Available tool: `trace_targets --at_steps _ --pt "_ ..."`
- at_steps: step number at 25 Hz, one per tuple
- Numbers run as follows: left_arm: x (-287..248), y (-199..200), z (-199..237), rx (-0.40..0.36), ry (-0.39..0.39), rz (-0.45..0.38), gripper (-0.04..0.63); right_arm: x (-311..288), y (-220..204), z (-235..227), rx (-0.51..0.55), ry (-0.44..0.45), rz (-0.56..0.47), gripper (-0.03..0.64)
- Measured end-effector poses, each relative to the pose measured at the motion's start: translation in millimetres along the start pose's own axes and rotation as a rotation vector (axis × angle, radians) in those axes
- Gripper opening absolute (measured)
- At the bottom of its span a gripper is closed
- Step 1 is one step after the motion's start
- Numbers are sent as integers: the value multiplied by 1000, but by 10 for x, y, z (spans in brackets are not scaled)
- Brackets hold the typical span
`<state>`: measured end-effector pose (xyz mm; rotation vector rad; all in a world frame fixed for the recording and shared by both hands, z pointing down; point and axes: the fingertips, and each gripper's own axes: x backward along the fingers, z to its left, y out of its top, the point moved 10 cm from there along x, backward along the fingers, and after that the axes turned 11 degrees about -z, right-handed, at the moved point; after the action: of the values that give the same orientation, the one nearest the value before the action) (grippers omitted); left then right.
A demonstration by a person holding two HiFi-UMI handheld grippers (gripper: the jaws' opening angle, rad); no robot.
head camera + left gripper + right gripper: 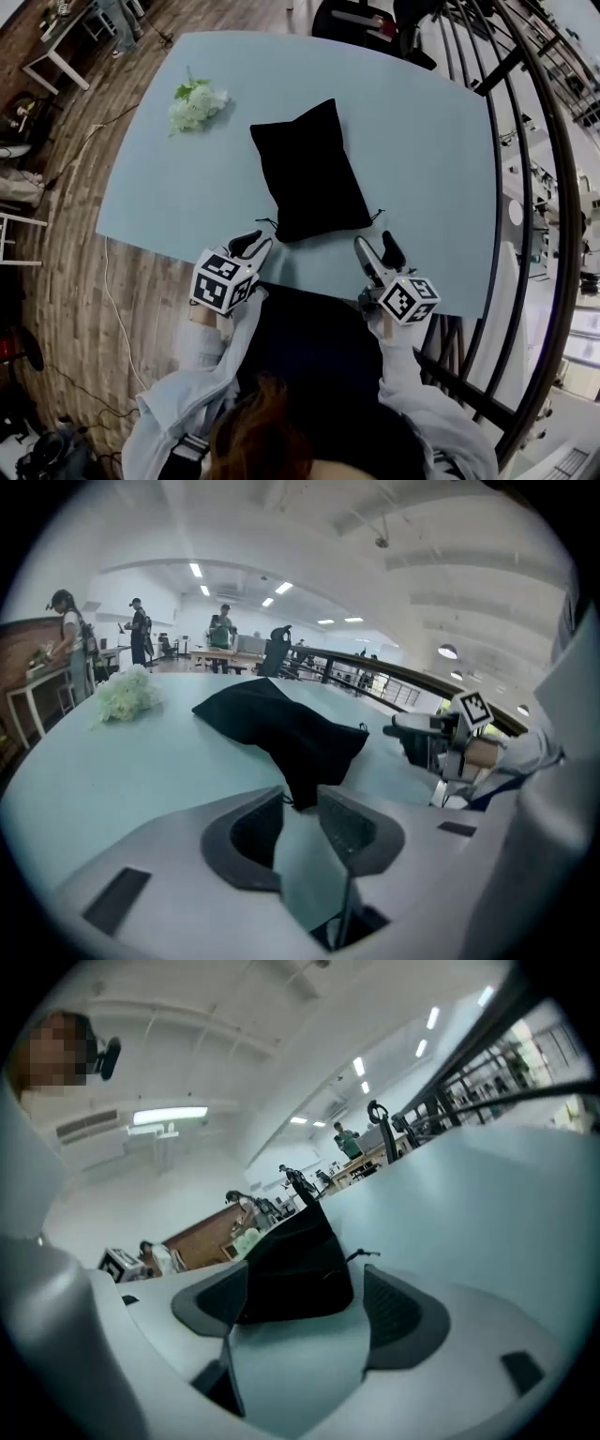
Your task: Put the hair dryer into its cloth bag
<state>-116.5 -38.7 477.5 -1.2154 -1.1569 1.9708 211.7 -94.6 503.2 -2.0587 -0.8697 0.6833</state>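
A pale blue-green table top (pixel 422 141) fills the head view, set on a brown wooden plank floor (pixel 66 234), with a black metal railing (pixel 553 187) curving along its right side. The left gripper view shows a long, brightly lit hall where three people (pixel 139 630) stand among distant desks.

On the table there is one black cloth bag (pixel 309 169), plump and lying near the middle with its gathered mouth towards the near edge. What fills it cannot be seen. There is also one bunch of white artificial flowers with green leaves (pixel 195 103), well apart at the far left.

Two grippers are at the near edge. The left gripper (pixel 258 240) is just beside the bag's near left corner, its jaws a narrow gap apart and empty. The right gripper (pixel 375 244) is near the bag's right corner, its jaws spread wide and clear of the cloth.
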Motion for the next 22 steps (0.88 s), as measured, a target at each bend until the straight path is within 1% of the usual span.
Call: trace_targets --at_steps 1,2,3,4,5,6,7,8,10,11,12,13,14,15,16,17,18,19,20,22 --pt "-34 -41 -4 -56 1 34 170 0 58 -13 106 -9 36 385" --pt "-84 -78 -6 -136 -1 70 239 -28 113 -18 225 -6 90 386" --pt "-147 -113 -12 -215 -10 104 239 -86 159 -12 351 9 156 391" --pt "-216 -142 -27 -273 -27 133 239 -169 189 4 475 34 228 400" --pt "-288 -161 -55 -304 -45 154 239 -265 202 30 592 60 292 400" --pt "-357 -169 -92 -319 -58 166 239 -364 205 61 700 80 338 394" --pt "-420 -170 -133 -328 -59 170 234 -459 198 93 801 95 366 370" --pt "-478 -168 -172 -341 -48 169 205 -543 180 122 899 109 386 354" --pt "-563 -176 -237 -386 -2 175 110 -669 112 175 1087 134 431 310" --pt "-582 -192 -259 -412 23 182 87 -707 61 192 1169 138 459 265" --pt "-583 -210 -276 -430 43 188 69 -726 5 193 1236 133 489 238" --pt "-570 -223 -287 -432 54 190 58 -724 -44 184 1289 119 513 190" --pt "-549 -225 -293 -419 58 188 52 -705 -75 177 1323 101 522 105" --pt "-523 -209 -294 -395 59 182 49 -677 -87 182 1332 87 518 54" --pt "-491 -175 -287 -371 64 174 46 -648 -83 203 1311 83 505 40" --pt "-449 -123 -276 -354 76 164 43 -624 -61 237 1260 85 486 35" --pt "-396 -59 -265 -343 94 153 43 -600 -24 273 1178 88 462 34" --pt "-335 6 -264 -333 112 141 41 -570 23 304 1067 90 437 32" --pt "-271 63 -276 -322 127 132 41 -529 69 319 930 89 411 31" --pt "-150 106 -329 -315 145 143 41 -419 101 289 617 82 361 30"
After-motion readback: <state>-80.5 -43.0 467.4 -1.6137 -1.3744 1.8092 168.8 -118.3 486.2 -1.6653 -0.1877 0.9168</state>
